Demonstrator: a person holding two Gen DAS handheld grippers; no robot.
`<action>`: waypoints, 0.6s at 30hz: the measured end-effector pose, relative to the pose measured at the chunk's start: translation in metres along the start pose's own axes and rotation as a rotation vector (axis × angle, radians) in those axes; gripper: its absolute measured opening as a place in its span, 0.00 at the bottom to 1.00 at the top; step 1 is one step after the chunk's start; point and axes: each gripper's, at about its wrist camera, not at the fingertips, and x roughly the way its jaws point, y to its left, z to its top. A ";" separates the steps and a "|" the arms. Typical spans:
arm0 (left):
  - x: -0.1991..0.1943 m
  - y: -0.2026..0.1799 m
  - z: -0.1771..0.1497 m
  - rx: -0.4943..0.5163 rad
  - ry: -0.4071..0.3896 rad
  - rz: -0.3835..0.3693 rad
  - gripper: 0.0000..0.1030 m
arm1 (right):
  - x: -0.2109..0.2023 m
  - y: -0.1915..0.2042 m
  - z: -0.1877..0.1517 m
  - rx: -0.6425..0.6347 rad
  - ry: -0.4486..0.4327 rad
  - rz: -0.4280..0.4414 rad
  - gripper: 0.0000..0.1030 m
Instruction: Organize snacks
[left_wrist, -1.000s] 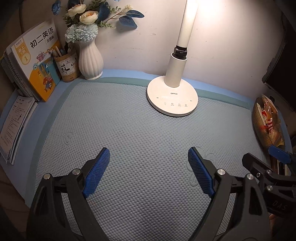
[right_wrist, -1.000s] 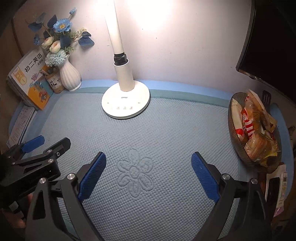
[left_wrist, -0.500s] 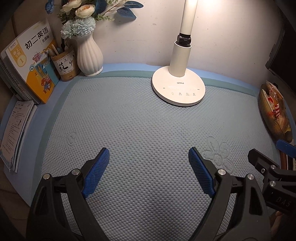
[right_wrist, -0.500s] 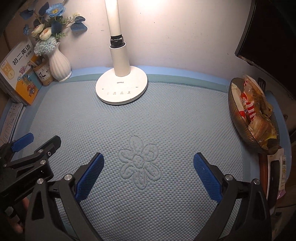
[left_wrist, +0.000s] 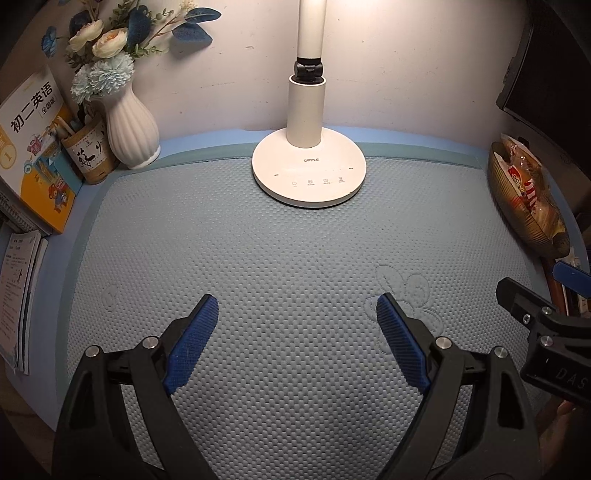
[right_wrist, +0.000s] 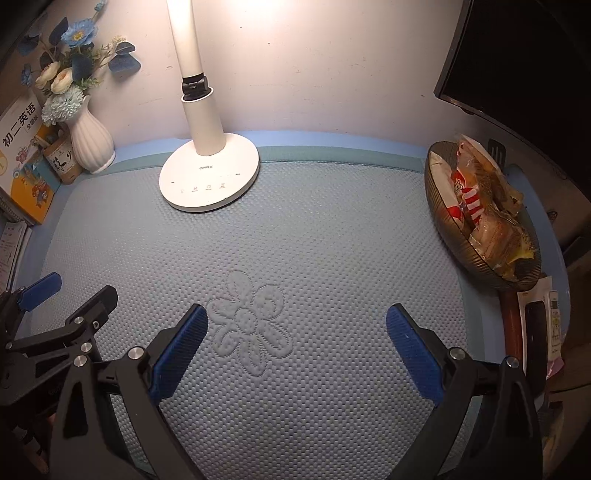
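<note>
Several wrapped snacks (right_wrist: 480, 206) lie heaped in a dark ribbed bowl (right_wrist: 437, 206) at the right edge of the blue mat; the bowl (left_wrist: 509, 206) also shows in the left wrist view. My left gripper (left_wrist: 295, 301) hangs open over bare mat, well left of the bowl. My right gripper (right_wrist: 297, 310) is open above the mat's stitched flower (right_wrist: 251, 325), with nothing between its pads. One finger (left_wrist: 517, 295) of the right gripper shows beside the left one.
A white desk lamp (left_wrist: 309, 173) stands at the back centre. A white vase of flowers (left_wrist: 129, 129), a pen cup (left_wrist: 88, 155) and leaning books (left_wrist: 33, 147) fill the back left corner. A dark monitor (right_wrist: 517, 55) hangs at the right, with a remote (right_wrist: 535, 332) below the bowl.
Both grippers stayed open and empty. The left view drifted and rolled, bringing more of the snack bowl into sight. The right view tilted a little, with the lamp sliding left.
</note>
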 end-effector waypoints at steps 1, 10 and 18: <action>0.000 -0.005 0.001 0.013 0.000 -0.010 0.85 | -0.001 -0.004 0.000 0.010 0.000 -0.007 0.94; 0.005 -0.044 0.004 0.119 0.009 -0.056 0.85 | -0.005 -0.040 -0.010 0.093 0.003 -0.054 0.94; 0.002 -0.042 0.003 0.111 0.011 -0.038 0.85 | -0.005 -0.051 -0.013 0.111 0.005 -0.055 0.94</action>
